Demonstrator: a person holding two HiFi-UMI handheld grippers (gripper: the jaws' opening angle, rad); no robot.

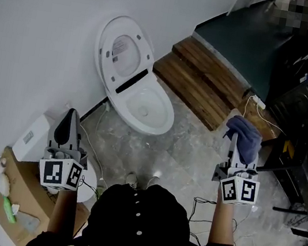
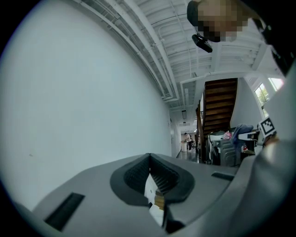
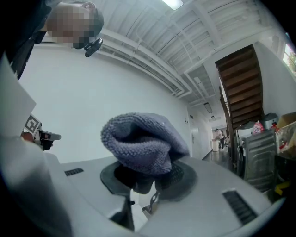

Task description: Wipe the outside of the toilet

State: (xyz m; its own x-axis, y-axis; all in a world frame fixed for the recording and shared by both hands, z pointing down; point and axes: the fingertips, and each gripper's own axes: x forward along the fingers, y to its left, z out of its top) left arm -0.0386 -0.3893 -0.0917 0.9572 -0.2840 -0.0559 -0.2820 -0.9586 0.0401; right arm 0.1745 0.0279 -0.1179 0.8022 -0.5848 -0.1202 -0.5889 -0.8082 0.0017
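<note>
The left tongs (image 1: 71,118) are closed on nothing, held near the white wall (image 1: 36,24) at the left. Farther off and to their right, the toilet (image 1: 144,109) stands on the marble floor (image 1: 195,155) with its lid (image 1: 122,53) raised. Its long axis runs from the lid at the far left to the bowl's front at the near right. Wooden steps (image 1: 207,84) lie just right of it. The right tongs (image 1: 234,144) grip a bunched blue-grey cloth (image 1: 246,136), well apart from the toilet.
</note>
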